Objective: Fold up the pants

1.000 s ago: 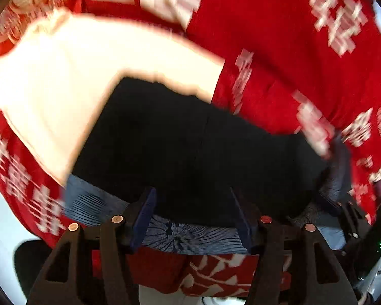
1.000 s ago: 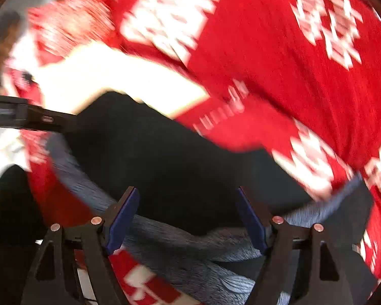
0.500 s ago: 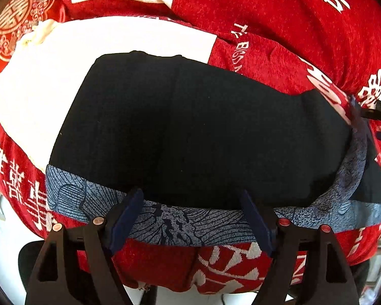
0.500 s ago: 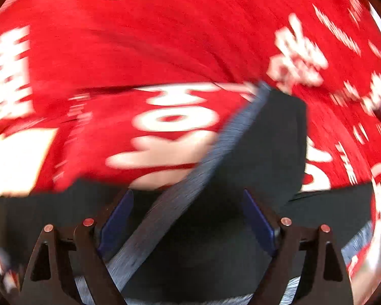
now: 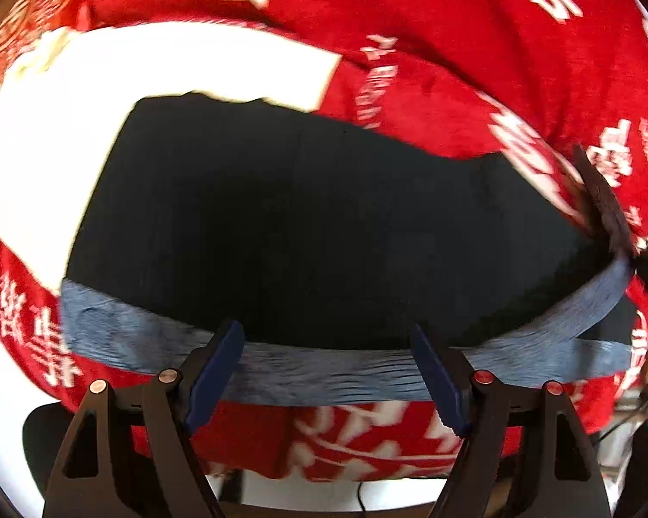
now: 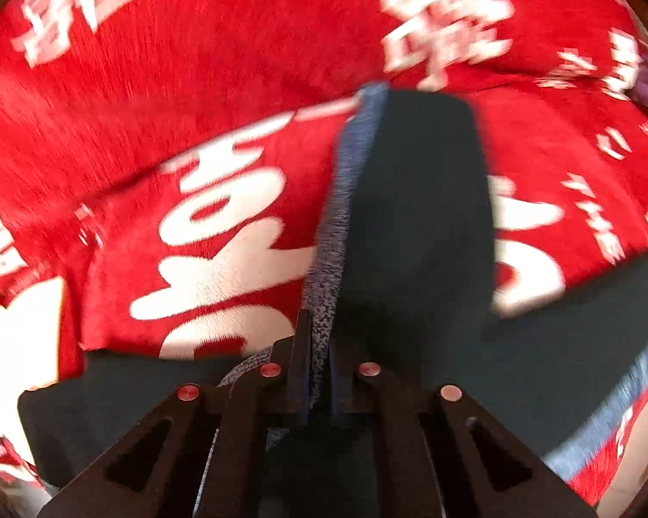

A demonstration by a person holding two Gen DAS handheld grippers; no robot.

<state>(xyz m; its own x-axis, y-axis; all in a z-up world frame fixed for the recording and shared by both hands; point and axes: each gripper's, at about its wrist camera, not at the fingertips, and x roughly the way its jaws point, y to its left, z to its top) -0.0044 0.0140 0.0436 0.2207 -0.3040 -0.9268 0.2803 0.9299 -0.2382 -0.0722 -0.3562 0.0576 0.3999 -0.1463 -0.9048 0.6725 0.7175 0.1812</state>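
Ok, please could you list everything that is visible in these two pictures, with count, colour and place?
pants: one, black with a blue-grey patterned band, spread on the blanket; one end lifted by the right gripper.
blanket: one, red with white characters, under the pants, fills both views.
white cloth: one, white, flat on the blanket behind the pants, at the left.
left gripper: one, black with blue pads, open over the band at the near edge.
right gripper: one, black, shut on the pants at the band.
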